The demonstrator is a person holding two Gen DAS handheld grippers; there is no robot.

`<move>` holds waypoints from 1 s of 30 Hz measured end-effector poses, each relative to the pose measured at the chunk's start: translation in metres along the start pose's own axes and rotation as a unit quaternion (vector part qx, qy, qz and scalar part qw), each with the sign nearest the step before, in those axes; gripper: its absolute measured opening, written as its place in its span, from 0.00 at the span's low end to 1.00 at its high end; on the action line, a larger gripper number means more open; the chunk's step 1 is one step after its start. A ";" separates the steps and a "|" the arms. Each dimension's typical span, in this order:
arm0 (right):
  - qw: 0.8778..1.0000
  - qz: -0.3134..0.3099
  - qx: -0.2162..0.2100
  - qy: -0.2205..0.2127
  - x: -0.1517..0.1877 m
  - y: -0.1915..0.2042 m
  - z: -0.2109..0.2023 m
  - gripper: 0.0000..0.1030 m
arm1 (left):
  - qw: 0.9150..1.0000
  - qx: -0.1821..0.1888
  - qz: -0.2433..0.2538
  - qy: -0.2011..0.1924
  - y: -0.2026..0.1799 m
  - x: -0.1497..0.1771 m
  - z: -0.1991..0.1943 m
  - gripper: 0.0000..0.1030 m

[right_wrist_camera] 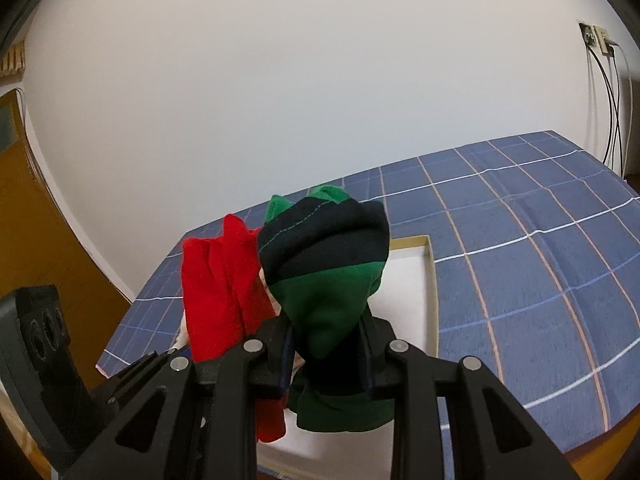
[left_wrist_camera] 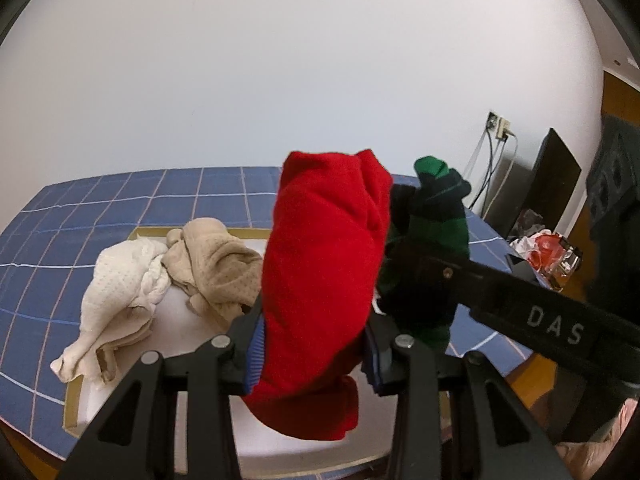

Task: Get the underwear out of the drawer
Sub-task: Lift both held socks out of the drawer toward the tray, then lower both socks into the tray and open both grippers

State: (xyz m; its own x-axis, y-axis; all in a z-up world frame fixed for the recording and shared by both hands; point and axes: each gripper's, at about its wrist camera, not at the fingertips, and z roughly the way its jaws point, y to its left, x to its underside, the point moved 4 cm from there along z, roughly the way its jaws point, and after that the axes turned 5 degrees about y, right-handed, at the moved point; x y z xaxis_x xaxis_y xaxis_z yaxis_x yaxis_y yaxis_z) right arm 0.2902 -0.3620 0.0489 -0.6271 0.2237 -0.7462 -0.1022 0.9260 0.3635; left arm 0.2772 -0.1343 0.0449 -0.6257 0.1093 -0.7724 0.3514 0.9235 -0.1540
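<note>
Four pieces of underwear in all. One red piece, lifted. One green-and-navy striped piece, lifted just beside it. One cream piece draped over the left edge of the drawer. One beige piece touching it, nearer the drawer's far edge.

Two grippers: left gripper clamped on the red piece, right gripper clamped on the striped one.

One drawer, a shallow white tray with a tan rim. One blue checked cloth under it. Two wall sockets on the wall past the cloth's right edge, several cables hanging, exact count unclear.
</note>
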 end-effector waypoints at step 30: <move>0.994 0.024 0.033 0.105 -0.020 -0.021 0.110 0.28 | 0.996 -0.042 -0.028 0.077 0.023 -0.012 0.089 0.38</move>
State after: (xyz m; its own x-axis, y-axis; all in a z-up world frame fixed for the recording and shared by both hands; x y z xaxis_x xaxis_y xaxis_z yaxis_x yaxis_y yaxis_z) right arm 0.3896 -0.3526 -0.0049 -0.7786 0.2067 -0.5925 -0.0210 0.9351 0.3537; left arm 0.3549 -0.1474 -0.0042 -0.7444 0.1050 -0.6594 0.2570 0.9565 -0.1378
